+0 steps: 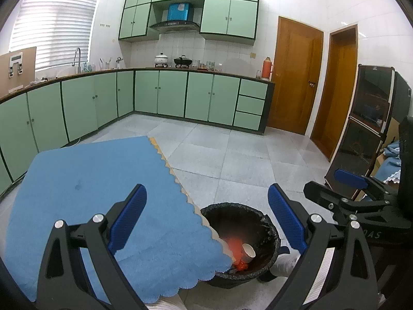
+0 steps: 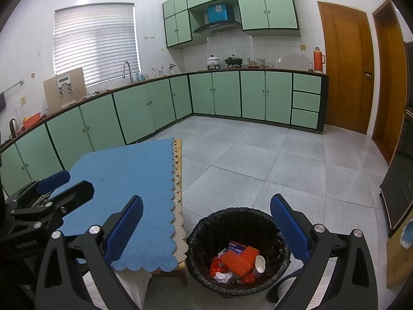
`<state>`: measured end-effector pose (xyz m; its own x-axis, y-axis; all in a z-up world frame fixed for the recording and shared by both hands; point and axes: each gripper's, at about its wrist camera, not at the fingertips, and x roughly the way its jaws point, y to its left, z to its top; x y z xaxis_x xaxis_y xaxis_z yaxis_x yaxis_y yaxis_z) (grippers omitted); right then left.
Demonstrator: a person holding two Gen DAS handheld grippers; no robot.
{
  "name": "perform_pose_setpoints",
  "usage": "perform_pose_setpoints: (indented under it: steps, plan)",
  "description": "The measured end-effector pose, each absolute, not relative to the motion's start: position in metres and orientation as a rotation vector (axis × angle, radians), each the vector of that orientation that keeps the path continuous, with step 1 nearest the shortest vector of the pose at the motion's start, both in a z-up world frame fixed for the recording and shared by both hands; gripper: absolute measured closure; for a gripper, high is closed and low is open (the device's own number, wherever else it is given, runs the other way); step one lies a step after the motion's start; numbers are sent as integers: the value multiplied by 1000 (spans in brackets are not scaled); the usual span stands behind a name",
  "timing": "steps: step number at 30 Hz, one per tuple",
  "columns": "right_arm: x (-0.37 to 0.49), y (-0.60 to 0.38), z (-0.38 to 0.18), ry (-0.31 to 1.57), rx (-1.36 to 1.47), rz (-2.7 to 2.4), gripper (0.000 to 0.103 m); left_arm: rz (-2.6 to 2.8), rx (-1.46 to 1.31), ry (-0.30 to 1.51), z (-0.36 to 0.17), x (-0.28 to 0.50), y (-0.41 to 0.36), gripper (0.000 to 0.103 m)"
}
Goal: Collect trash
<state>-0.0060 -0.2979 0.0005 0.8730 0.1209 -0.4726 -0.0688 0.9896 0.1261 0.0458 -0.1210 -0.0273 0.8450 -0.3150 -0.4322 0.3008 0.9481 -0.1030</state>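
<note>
Right wrist view: your right tool (image 2: 206, 230) spreads wide and empty above the round black-lined trash bin (image 2: 236, 250); left tool (image 1: 206, 217) equally wide.

Blue packet (image 2: 235, 248) in the bin bears print, seemingly unreadable.

Bin (image 2: 236, 252) on floor just right of table (image 2: 124, 180), trash (image 2: 238, 259) inside.

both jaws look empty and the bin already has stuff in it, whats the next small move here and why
Probably draw both grippers back from the bin and scan for leftover trash. The left gripper and right gripper are open and empty. The blue cloth on the table shows no litter. The bin already holds a paper cup, an orange net and crumpled paper.
</note>
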Motion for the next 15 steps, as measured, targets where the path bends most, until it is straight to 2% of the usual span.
perform_pose_setpoints:
  steps: [15]
  plan:
    - [-4,-299,0,505,106,98,6,-314,-24,475,-24,45,-126,11]
